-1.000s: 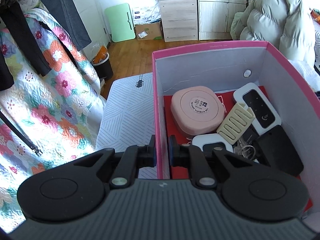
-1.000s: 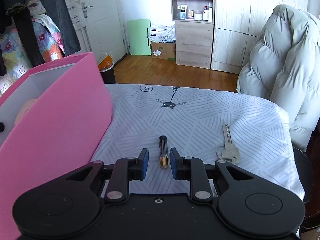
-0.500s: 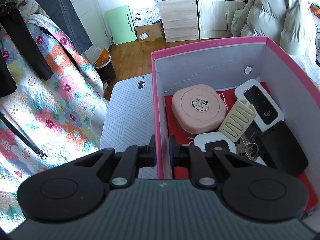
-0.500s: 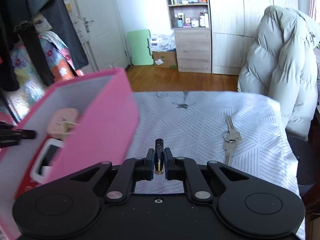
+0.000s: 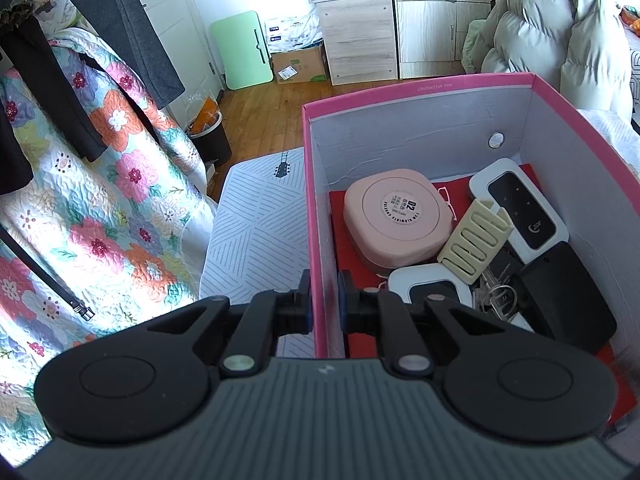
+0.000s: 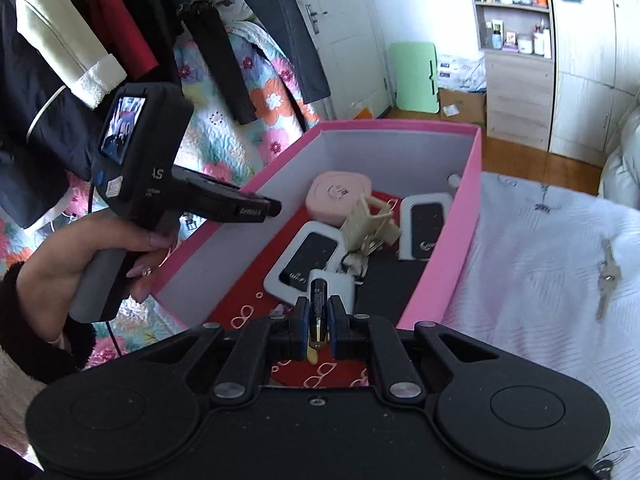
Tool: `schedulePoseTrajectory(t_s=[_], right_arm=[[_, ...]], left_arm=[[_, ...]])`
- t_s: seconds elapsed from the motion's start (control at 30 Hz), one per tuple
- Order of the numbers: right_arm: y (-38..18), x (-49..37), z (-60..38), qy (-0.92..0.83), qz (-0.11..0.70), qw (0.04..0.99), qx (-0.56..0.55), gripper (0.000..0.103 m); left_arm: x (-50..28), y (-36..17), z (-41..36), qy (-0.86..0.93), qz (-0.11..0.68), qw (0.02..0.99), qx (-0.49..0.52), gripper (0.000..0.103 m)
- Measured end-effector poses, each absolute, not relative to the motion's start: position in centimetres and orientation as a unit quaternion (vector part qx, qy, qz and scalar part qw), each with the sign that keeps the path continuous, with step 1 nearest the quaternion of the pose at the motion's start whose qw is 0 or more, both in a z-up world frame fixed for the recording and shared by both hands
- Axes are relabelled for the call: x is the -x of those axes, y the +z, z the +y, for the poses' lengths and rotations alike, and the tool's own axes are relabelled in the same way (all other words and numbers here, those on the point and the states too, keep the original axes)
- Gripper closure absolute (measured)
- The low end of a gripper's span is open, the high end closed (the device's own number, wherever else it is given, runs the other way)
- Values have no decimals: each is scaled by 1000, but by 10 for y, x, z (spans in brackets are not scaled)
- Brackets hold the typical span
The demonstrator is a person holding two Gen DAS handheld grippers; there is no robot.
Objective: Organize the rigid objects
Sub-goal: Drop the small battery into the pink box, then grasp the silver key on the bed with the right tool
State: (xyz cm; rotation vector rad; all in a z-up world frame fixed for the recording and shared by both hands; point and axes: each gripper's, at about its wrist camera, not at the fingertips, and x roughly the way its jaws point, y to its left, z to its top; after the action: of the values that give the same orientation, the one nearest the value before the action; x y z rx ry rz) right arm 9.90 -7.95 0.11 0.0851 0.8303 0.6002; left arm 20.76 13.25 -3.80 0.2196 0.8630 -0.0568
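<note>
The right gripper (image 6: 318, 314) pinches a battery (image 6: 319, 308), jaws easing apart; the left gripper (image 5: 324, 300) clamps the pink box (image 5: 318, 240) wall (keys (image 6: 607, 280) on the bed).

A floral quilt (image 5: 100, 200) (dark clothes (image 5: 120, 20) hanging above) faces a puffy coat (image 5: 560, 28).

Box (image 6: 444, 256) sitting on bed (image 6: 540, 248) — round case (image 6: 338, 194) lying at far end inside, two devices (image 6: 306, 258) nearer, comb-like piece (image 6: 366, 220) between. Key (image 6: 608, 280) lying on bed, right of box.

wooden floor (image 5: 280, 100), white door (image 6: 344, 32), wooden cabinet (image 5: 356, 36), daylight
</note>
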Motion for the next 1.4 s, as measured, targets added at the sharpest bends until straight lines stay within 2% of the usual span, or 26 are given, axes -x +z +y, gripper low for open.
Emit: schedulePoseTrajectory(t_s=[0.23,0.4,0.77,0.87,0.9,0.93,1.07,1.4], right_arm=[[15,-93,-107,259,360,894,-64,78],[16,-97,-145,184,358,914,-60,76],[-38,-141,-202,75,403,912,9,74],[-46,-159,-216,63,401,914,-12,61],[-49,-167,-219,54,402,914,-16,50],[-55,-175,-221,51,410,910,-15,46],[-71,-201,-226,27,421,907,-25,45],[-88,-217,-206,-16,357,934,9,43]], left_arm=[[-208,-38,133,-28,417,902,-107,93],[-207,-39,133,-27,417,902,-108,93],[-208,-39,133,-29,417,903,-104,93],[-207,-39,131,-29,416,902,-108,93],[-207,-40,132,-30,416,903,-107,93],[-207,-40,132,-30,416,903,-106,93],[-206,-39,133,-30,416,903,-107,93],[-207,-39,136,-33,415,903,-100,93]])
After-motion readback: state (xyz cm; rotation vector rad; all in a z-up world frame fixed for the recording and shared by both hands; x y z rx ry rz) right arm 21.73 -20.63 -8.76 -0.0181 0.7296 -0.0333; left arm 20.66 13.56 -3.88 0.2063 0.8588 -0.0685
